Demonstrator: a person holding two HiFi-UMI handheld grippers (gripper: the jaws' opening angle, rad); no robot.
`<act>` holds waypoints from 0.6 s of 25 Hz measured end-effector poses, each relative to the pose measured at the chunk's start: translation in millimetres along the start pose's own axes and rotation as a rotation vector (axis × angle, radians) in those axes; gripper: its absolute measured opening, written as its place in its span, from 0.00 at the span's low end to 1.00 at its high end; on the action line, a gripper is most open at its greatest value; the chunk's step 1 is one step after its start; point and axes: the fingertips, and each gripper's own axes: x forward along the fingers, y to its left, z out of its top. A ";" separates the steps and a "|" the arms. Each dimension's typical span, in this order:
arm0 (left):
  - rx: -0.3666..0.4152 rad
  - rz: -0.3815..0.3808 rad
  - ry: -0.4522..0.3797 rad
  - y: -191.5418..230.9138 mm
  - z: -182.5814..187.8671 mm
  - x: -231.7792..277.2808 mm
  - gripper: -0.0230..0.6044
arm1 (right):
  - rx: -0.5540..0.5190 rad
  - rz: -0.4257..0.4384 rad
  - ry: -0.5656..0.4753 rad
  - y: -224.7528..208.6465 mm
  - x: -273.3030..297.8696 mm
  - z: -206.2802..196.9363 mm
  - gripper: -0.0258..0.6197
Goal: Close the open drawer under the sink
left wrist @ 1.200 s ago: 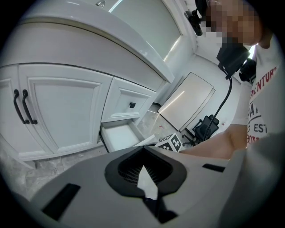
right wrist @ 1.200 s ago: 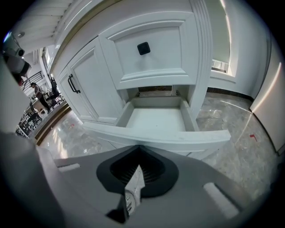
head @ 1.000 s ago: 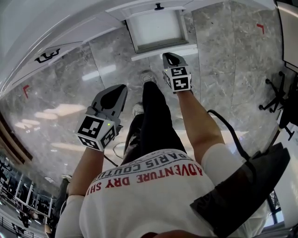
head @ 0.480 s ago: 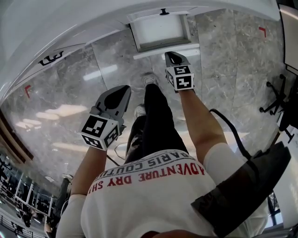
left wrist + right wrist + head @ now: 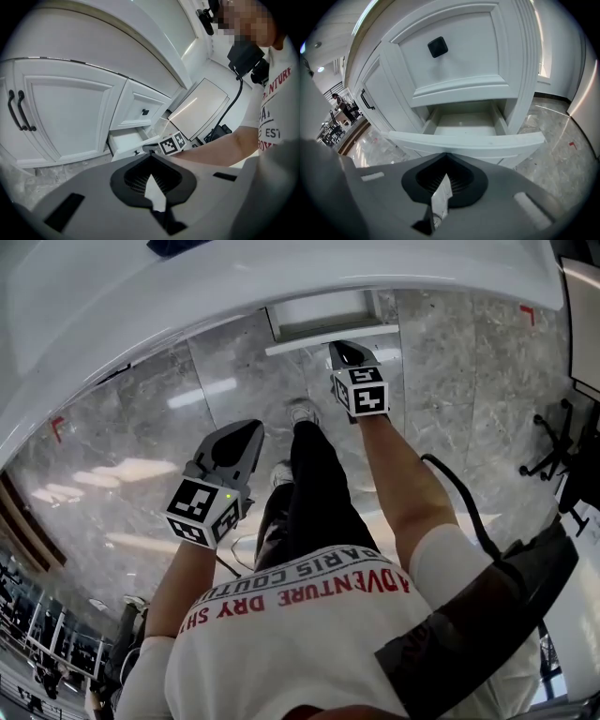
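Grey marble floor (image 5: 469, 381) with pale glare patches fills the head view; a white countertop edge (image 5: 187, 296) curves across the top of it.

- White base cabinet (image 5: 393, 93): panelled door with two black bar handles (image 5: 18, 110) at its left end, and a shut upper drawer front with a black square knob (image 5: 437, 47).
- Open white drawer (image 5: 464, 140): lowest in the cabinet, directly under that upper drawer front. Pulled out towards the person; inside bare and pale. From above, its front panel (image 5: 333, 337) juts out from under the countertop edge.
- Right gripper, grey with a black-and-white marker cube (image 5: 345, 352): arm stretched forward, tip at the middle of the drawer's front panel. In its own view the jaws (image 5: 446, 154) are pressed together with nothing between them, nose up against the front panel. Touching or just short of it: cannot tell.
- Left gripper, same build (image 5: 242, 432): held over the floor, well apart from the drawer and to its left. Jaws together and empty in its own view (image 5: 151, 155); they point towards the cabinet, with the drawer (image 5: 129, 143) and the right gripper's cube (image 5: 172, 143) beyond the tip.
- Person: white printed T-shirt (image 5: 300, 615), dark trouser leg (image 5: 314, 484) between the two arms, one pale shoe (image 5: 300, 412) on the floor near the drawer.
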 end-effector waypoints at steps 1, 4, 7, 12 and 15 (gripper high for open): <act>-0.001 0.005 -0.002 1.9 1.0 0.1 0.04 | 0.002 0.001 -0.005 -1.4 3.8 5.4 0.04; -0.003 0.016 -0.008 5.0 4.4 2.1 0.04 | 0.005 0.004 -0.020 -5.9 12.3 20.5 0.04; -0.010 0.021 -0.015 7.9 9.0 7.2 0.04 | 0.024 0.004 -0.030 -9.4 20.0 32.4 0.04; -0.010 0.020 -0.017 8.0 17.4 14.4 0.04 | 0.055 0.008 -0.043 -15.7 31.0 50.6 0.04; -0.012 0.030 -0.018 8.9 21.4 14.9 0.04 | 0.062 0.014 -0.052 -19.1 36.1 64.6 0.04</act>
